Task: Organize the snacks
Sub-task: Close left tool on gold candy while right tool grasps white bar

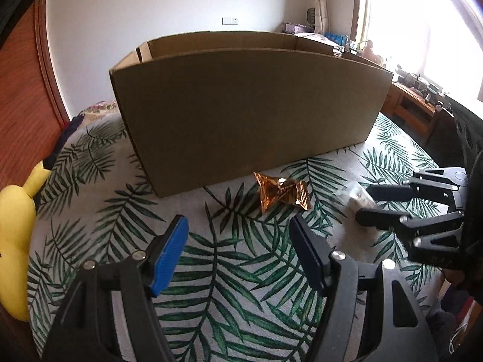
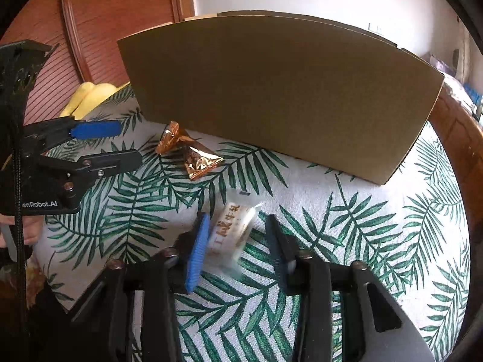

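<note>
a tall open cardboard box [image 1: 247, 114] stands on the leaf-patterned cloth [image 1: 229, 286] that covers the surface, and its near wall fills the background of both wrist views and hides whatever is inside. in front of that wall lie the two snacks: a crinkled gold foil packet [image 1: 282, 193] close to the box's foot, and a clear-wrapped white snack with printed characters [image 2: 232, 229] nearer the camera side. the left claw [image 1: 238, 253] hangs released over bare cloth, its blue pads well apart with nothing between them – the gold packet sits just beyond its tips. the right claw [image 2: 238, 241] straddles the clear-wrapped snack; the blue left pad touches the wrapper's edge while the dark right finger stands apart from it, so the claw is not yet clenched on it. the wrapper looks blurred. from the right wrist view the left claw reaches in from the left edge, with part of a hand [image 2: 27, 229] behind it. a yellow plush toy [image 1: 15, 241] rests at the cloth's left margin beside a reddish slatted wooden door [image 2: 99, 24], and a cluttered wooden desk [image 1: 416, 96] sits under a bright window to the right.
</note>
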Demonstrator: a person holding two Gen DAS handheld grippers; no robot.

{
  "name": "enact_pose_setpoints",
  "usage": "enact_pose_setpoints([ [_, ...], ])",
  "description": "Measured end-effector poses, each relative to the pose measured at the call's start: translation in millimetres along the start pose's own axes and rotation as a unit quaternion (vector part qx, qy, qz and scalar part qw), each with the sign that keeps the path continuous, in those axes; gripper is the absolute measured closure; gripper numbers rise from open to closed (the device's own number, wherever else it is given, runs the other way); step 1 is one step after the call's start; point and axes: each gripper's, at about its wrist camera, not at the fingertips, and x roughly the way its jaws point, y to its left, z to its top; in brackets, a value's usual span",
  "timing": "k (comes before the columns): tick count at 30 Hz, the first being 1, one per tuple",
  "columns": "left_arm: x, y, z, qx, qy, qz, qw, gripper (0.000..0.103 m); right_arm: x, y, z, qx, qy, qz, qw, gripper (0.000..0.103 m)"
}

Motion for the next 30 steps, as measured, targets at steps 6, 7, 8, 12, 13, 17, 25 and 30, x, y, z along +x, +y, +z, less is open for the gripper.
enact_pose_setpoints([
  [6,5,-4,1,-0.004,0.002,-0.006,1.0000,0.034,0,-1,-4,-0.012,-0.005,-0.012,1.000,0.082],
  [7,6,-5,1,-0.005,0.002,-0.008,1.0000,0.034,0,-2,-4,-0.010,-0.007,-0.014,1.000,0.082],
  [8,7,-8,3,-0.005,0.001,-0.010,0.9999,0.034,0,-3,-4,-0.010,-0.008,-0.016,1.000,0.082],
  [12,10,-14,11,-0.003,-0.003,-0.016,0.9999,0.034,-1,-5,-5,-0.007,-0.010,-0.018,1.000,0.082],
  [13,12,-15,13,-0.003,-0.003,-0.017,0.9998,0.034,-2,-5,-5,-0.007,-0.010,-0.019,1.000,0.082],
  [17,23,-19,23,-0.009,0.001,-0.019,0.9998,0.034,1,-1,-4,-0.008,-0.012,-0.021,1.000,0.082],
  [25,44,-20,35,-0.019,0.022,-0.003,0.9996,0.034,1,-2,-5,-0.009,-0.013,-0.024,1.000,0.082],
  [30,53,-21,39,-0.023,0.030,-0.009,0.9992,0.034,1,-2,-5,-0.008,-0.014,-0.024,1.000,0.082],
])
